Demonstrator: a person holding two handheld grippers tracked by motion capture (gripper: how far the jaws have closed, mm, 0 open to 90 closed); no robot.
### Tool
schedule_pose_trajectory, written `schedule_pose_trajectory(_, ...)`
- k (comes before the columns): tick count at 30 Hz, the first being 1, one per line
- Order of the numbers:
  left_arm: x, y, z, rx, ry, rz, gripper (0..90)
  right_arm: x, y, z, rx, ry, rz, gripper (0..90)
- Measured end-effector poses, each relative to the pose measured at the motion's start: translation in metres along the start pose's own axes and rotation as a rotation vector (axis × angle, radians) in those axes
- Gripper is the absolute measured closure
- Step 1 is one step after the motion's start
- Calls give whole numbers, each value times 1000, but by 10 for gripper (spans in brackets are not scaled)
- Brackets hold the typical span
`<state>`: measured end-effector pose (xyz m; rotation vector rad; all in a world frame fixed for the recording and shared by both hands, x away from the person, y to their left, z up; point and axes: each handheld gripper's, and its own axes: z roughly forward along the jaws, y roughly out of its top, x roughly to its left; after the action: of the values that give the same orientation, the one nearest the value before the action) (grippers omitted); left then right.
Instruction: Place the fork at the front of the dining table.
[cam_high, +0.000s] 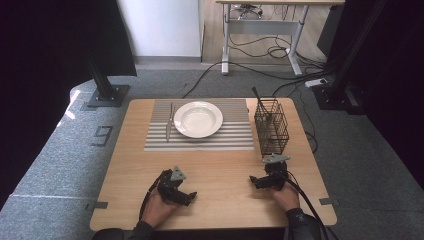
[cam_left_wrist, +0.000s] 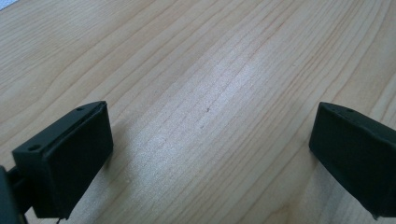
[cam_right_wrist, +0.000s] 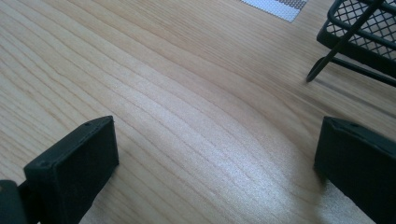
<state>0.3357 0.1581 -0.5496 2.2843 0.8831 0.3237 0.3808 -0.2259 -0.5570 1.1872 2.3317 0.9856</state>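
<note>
High view: your left gripper (cam_high: 186, 196) rests on the light wooden table (cam_high: 220, 172) near its front edge, jaws spread wide, nothing between them. Your right gripper (cam_high: 256, 181) rests on the table too, right of centre, jaws wide apart and empty, just in front of the black wire-mesh cutlery basket (cam_high: 271, 127). That basket stands upright at the table's right side with a dark utensil handle (cam_high: 259, 99) sticking up out of it. A round white ceramic plate (cam_high: 198, 119) sits on a grey striped placemat (cam_high: 235, 134) at the far middle. A silver metal knife (cam_high: 169, 122) lies on the mat just left of the plate, well apart from both grippers.

Left gripper view: both black jaws stand far apart over bare wood grain, gripping nothing.

Right gripper view: your jaws are wide open over bare wood, nothing held. The wire basket (cam_right_wrist: 362, 32) is at the top right, near, not touching. A corner of the placemat (cam_right_wrist: 279, 4) shows at the top edge.
</note>
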Motion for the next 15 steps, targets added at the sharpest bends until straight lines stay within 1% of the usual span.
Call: schedule_pose_trajectory(15,1,1,0,-3,-4,1,0,0,0,0,0,0,0,0)
